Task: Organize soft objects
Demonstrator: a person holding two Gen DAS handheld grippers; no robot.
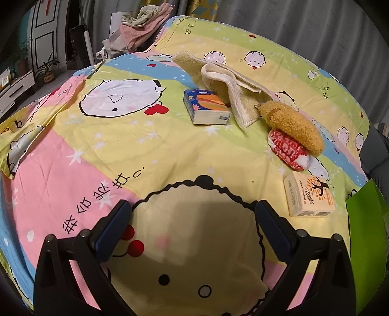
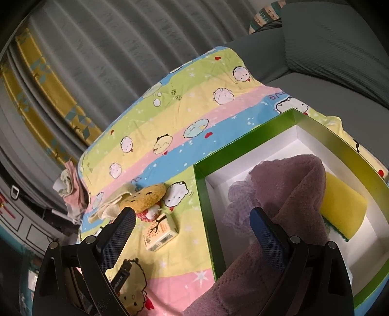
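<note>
left wrist cam sits low over the cartoon bedsheet (image 1: pixel 102 136), looking far across it to the curtain (image 1: pixel 279 17); right wrist cam is tilted, close above the green box (image 2: pixel 203 194) at the sheet's right side, facing far-left. Both views share the yellow tissue pack (image 1: pixel 309 194) (image 2: pixel 160 234), plush toy (image 1: pixel 291 126) (image 2: pixel 145 197) and beige towel (image 1: pixel 233 85) (image 2: pixel 114 201)
</note>
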